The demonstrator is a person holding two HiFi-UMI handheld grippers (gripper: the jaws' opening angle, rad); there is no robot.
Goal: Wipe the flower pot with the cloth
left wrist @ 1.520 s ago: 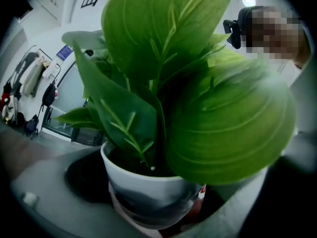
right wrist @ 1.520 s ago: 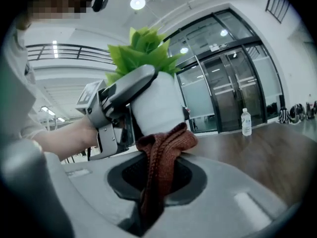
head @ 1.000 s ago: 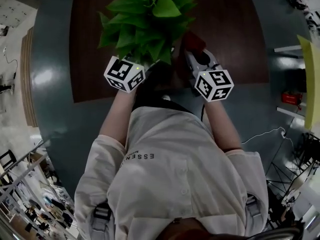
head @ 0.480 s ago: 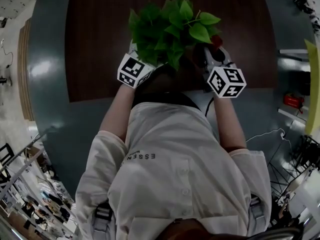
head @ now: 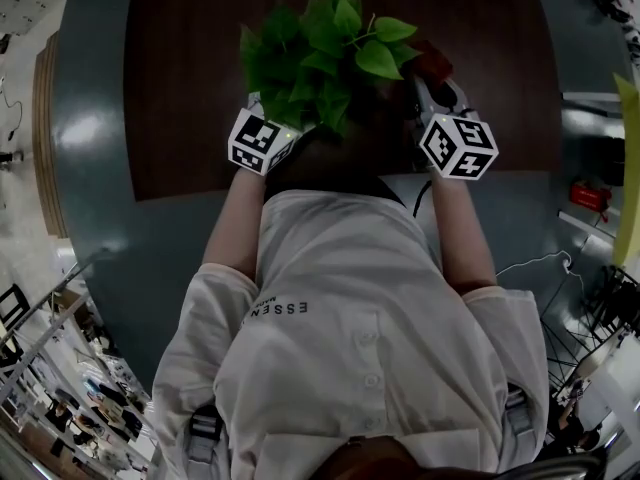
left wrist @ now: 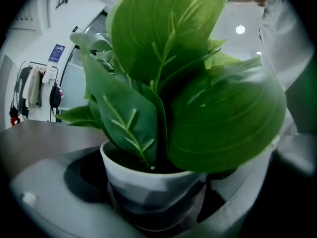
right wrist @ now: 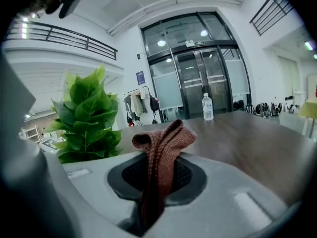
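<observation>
A leafy green plant [head: 320, 53] stands in a white flower pot [left wrist: 148, 175] with a grey lower band. My left gripper [left wrist: 153, 197] is shut on the pot, a jaw on each side. In the head view the leaves hide the pot and the left gripper's [head: 272, 120] jaws; only its marker cube shows. My right gripper [head: 432, 86] is to the right of the plant, shut on a reddish-brown knitted cloth [right wrist: 161, 157] that sticks up out of the jaws. In the right gripper view the plant [right wrist: 86, 118] is at the left, apart from the cloth.
The brown table [head: 180, 88] lies under both grippers, its near edge just in front of the person's body. A water bottle [right wrist: 208, 107] stands at the table's far side. Grey-green floor [head: 90, 118] surrounds the table. Glass doors [right wrist: 198, 78] are beyond.
The plant and both grippers have moved farther out over the table, away from the body. The right gripper with the cloth has shifted a little to the right.
</observation>
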